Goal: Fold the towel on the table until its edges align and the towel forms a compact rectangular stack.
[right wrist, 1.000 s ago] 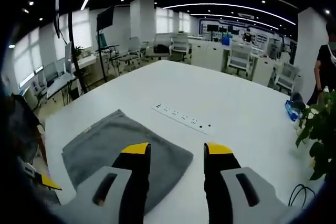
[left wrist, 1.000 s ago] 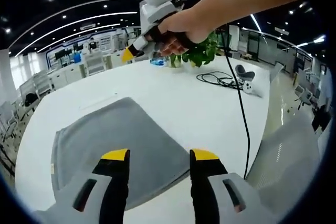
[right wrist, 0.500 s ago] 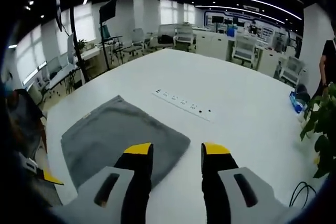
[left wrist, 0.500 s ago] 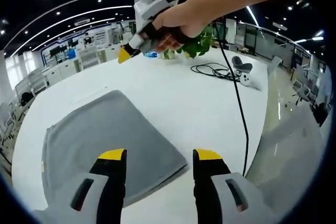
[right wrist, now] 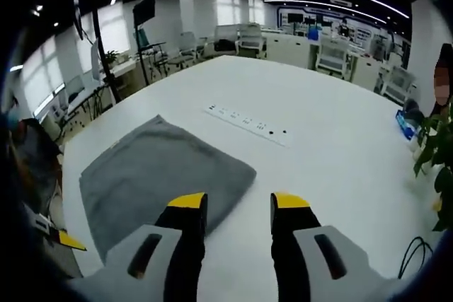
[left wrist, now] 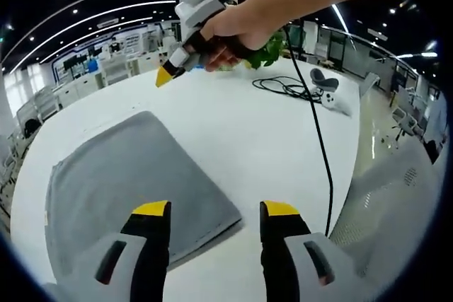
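Note:
A grey towel (left wrist: 124, 182) lies flat on the white table (left wrist: 241, 125) as a folded rectangle; in the right gripper view the towel (right wrist: 159, 175) sits at the lower left. My left gripper (left wrist: 214, 210) hovers open above the towel's near right corner, nothing between its fingers. My right gripper (right wrist: 231, 201) is open and empty above the towel's near corner. In the left gripper view the right gripper (left wrist: 185, 40), held by a hand, hangs in the air beyond the towel's far edge.
A power strip (right wrist: 248, 124) is set into the table past the towel. A black cable (left wrist: 315, 125) runs across the table's right side near a potted plant (left wrist: 265, 51). Plant leaves (right wrist: 435, 167) at the right edge. Office desks and chairs surround the table.
Both views have shifted slightly; the towel appears a bit nearer and lower left in each. The towel itself has not moved. Both grippers stay open.

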The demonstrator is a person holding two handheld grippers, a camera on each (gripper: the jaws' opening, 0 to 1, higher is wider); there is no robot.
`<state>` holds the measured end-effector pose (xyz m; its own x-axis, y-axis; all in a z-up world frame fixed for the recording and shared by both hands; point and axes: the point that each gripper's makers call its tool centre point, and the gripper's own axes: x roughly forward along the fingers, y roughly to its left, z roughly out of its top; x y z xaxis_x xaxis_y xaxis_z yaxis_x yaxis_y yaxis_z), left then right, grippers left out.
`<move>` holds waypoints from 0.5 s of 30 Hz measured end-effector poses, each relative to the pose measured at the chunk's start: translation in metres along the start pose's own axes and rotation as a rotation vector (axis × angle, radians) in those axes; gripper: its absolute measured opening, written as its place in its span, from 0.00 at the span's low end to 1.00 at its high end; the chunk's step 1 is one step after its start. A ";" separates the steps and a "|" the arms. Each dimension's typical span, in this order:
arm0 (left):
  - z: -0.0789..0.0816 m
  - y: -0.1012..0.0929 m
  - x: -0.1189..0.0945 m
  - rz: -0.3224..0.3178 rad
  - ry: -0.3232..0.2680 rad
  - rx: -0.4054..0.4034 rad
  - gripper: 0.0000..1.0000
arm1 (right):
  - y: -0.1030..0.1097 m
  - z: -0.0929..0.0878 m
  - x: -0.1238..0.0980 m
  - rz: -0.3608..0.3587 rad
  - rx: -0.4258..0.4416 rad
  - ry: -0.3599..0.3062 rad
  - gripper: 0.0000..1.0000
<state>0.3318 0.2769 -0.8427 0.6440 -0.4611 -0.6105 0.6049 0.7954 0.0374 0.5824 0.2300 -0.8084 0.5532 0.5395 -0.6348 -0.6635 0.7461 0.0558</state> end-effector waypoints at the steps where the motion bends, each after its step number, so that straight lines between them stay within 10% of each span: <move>1: 0.000 0.000 0.001 0.000 0.001 0.000 0.52 | -0.001 -0.002 0.001 0.000 0.001 0.001 0.35; 15: -0.022 -0.014 0.020 -0.049 0.052 0.004 0.49 | -0.011 -0.029 0.029 0.023 0.005 0.046 0.35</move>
<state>0.3265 0.2651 -0.8727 0.5886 -0.4785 -0.6516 0.6369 0.7709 0.0092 0.5914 0.2261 -0.8497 0.5138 0.5382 -0.6681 -0.6733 0.7356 0.0748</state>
